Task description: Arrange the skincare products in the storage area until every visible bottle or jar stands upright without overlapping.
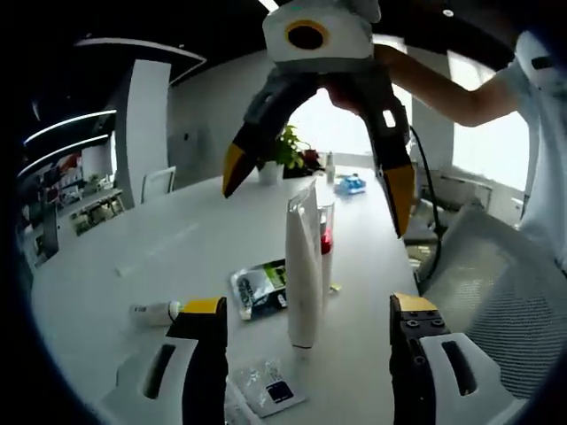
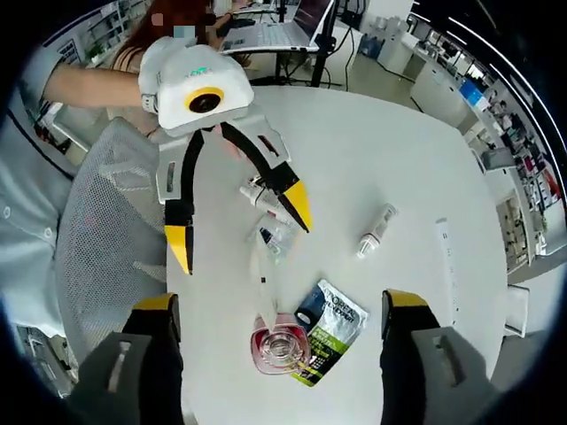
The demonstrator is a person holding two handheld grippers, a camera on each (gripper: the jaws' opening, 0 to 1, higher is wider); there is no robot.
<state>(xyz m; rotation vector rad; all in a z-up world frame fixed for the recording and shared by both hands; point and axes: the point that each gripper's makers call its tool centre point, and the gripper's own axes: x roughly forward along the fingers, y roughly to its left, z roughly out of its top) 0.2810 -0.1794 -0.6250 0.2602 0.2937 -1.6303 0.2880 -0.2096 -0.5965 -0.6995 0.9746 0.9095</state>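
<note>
A tall white tube (image 1: 301, 266) stands upright on the white table (image 1: 195, 239), with a clear bottle with red inside (image 1: 326, 237) upright just behind it. My left gripper (image 1: 309, 305) is open, its jaws either side of the tube and short of it. My right gripper (image 1: 317, 181) hangs open above both. From above, the red bottle (image 2: 282, 347) sits between the open jaws of my right gripper (image 2: 282, 305), and the left gripper (image 2: 239, 228) is open beyond. A small white bottle (image 1: 152, 312) (image 2: 376, 230) lies on its side.
A green and black sachet (image 1: 261, 288) (image 2: 330, 329) lies flat beside the tube. A clear packet (image 1: 270, 390) (image 2: 273, 235) and a small tube (image 2: 260, 197) lie under the left gripper. A mesh chair (image 2: 106, 230) stands at the table edge, and a person's arm reaches in.
</note>
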